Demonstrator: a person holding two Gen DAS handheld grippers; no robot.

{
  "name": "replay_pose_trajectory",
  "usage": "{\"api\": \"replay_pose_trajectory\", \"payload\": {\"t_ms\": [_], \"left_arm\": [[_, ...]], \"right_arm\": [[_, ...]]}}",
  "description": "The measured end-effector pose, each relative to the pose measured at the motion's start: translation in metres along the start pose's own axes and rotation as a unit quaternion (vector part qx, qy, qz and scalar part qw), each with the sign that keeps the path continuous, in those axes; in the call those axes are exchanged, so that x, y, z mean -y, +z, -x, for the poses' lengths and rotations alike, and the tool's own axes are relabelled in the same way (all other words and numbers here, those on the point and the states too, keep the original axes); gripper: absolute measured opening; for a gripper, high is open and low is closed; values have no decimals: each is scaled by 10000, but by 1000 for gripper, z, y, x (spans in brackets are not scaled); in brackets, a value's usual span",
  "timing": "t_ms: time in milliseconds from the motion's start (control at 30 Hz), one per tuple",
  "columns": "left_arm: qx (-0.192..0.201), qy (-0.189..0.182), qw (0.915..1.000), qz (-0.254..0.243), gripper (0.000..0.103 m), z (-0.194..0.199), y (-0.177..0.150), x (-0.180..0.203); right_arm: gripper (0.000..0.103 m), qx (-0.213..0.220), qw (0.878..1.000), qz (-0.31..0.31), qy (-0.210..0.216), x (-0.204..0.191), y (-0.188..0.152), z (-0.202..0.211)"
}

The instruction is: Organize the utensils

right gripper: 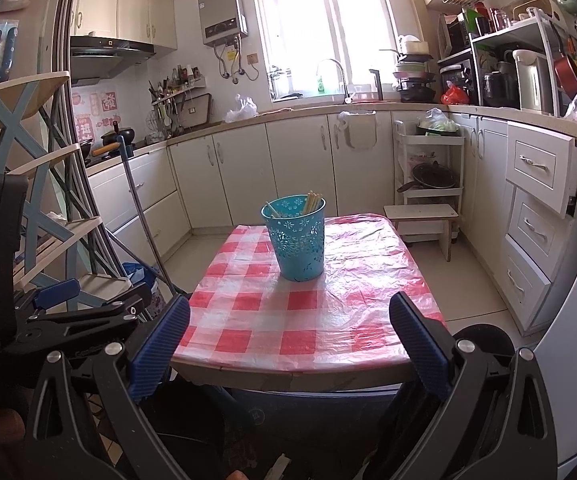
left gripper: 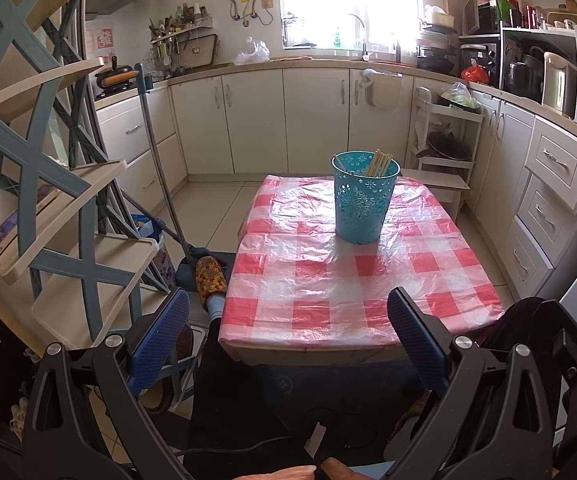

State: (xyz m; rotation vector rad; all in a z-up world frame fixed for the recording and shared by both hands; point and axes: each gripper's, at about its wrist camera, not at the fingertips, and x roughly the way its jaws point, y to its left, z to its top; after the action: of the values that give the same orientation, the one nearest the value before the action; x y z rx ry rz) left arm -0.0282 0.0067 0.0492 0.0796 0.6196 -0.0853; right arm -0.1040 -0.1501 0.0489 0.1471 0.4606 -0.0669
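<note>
Both the left gripper (left gripper: 288, 320) and the right gripper (right gripper: 290, 326) hang with jaws spread wide and empty, back from the near edge of the table (left gripper: 368, 354). Straight ahead of both, well apart across the checked cloth (left gripper: 328, 280), a blue cup (left gripper: 364, 200) stands upright on the far half of the table. It holds chopsticks (left gripper: 380, 163) leaning near vertical, tips up; which gripper is nearer I cannot tell, though the cup sits right of centre for the left one.
</note>
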Motion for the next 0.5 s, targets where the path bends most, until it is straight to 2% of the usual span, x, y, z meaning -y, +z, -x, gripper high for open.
{"api": "replay_pose_trajectory", "payload": {"t_ms": [500], "left_arm": [[-46, 22, 10000, 19, 95, -4, -1, 1]], "right_arm": [[96, 58, 10000, 28, 0, -1, -2, 2]]}}
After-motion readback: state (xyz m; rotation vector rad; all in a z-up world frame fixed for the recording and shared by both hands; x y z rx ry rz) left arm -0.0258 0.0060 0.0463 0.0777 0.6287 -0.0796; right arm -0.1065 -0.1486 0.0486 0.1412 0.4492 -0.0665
